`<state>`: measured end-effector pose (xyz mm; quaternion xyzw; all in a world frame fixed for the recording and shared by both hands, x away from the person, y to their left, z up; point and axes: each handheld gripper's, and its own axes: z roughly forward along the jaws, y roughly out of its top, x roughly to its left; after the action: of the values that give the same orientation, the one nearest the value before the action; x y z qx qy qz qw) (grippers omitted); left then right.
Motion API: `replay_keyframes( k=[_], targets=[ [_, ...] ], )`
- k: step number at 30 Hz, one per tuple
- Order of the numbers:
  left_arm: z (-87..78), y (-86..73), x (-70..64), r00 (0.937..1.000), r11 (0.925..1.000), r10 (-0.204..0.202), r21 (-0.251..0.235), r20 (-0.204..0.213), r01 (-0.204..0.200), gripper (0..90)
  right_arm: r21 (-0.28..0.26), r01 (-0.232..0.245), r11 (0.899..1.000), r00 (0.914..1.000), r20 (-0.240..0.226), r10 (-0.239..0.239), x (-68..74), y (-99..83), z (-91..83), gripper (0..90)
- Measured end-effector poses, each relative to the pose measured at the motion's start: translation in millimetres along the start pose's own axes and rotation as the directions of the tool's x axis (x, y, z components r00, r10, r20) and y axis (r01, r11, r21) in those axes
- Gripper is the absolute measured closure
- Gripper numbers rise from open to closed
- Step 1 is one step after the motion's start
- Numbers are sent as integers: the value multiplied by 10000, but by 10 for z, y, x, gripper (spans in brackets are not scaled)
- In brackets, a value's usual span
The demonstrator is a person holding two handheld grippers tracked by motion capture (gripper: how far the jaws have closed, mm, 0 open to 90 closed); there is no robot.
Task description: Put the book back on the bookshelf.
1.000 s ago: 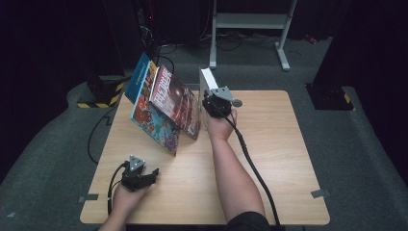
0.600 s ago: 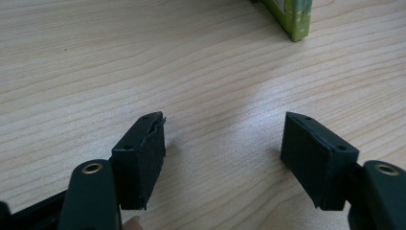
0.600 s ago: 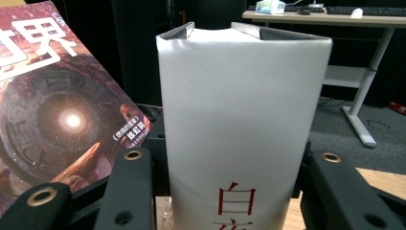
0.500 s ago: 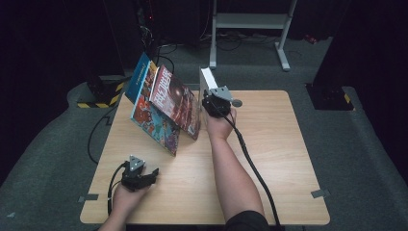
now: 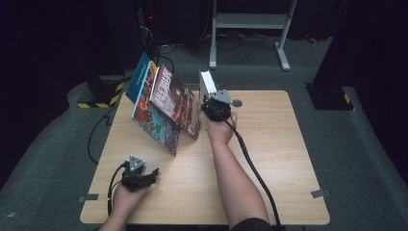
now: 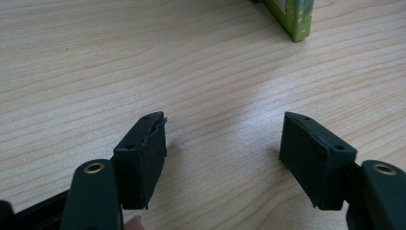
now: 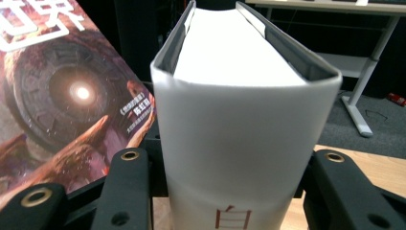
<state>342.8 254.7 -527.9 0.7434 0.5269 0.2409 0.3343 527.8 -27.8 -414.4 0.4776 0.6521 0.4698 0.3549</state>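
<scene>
Presently the right gripper (image 5: 210, 98) is clamped on a white book (image 5: 207, 83) at the far middle of the table (image 5: 269, 159), one jaw on each cover, spine toward the gripper's camera in the right gripper view (image 7: 239, 143). The grip across the thickness appears meant to keep the book upright beside the leaning books (image 5: 163, 108) — probably to stand it in their row. Its long axis runs up from the table, tilted slightly away from the person; the page block faces up and away. The leaning books slope to the left, the nearest cover (image 7: 62, 96) just beside the white book. The left gripper (image 5: 139, 174) rests on the near-left table, jaws apart, holding nothing.
</scene>
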Motion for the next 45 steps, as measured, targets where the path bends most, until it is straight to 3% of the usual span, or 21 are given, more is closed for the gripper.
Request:
replay_keyframes(
  k=[8,10,13,22,29,45],
  targets=[
    [-1,-2,-2,10000,10000,-34,0,27,34,333,339,-323,9989,9988,-349,335,-84,19,-51,482],
    [-1,-2,-2,10000,10000,-31,4,30,31,333,181,-334,9993,9978,-571,344,-101,56,-71,420],
    [-2,-3,-2,10000,10000,-23,7,35,23,333,145,-393,9991,9967,-710,402,-105,146,-95,415],
    [-3,-4,-2,10000,10000,-34,5,54,34,333,300,-744,9968,9964,-395,755,-109,203,-57,503],
    [-2,-3,0,10000,10000,-26,7,59,26,332,121,-328,9994,9994,-139,329,-74,196,-66,542],
    [-1,-1,6,10000,10000,10,5,63,-10,335,-260,-97,9996,9995,304,105,26,223,74,544]
  ],
)
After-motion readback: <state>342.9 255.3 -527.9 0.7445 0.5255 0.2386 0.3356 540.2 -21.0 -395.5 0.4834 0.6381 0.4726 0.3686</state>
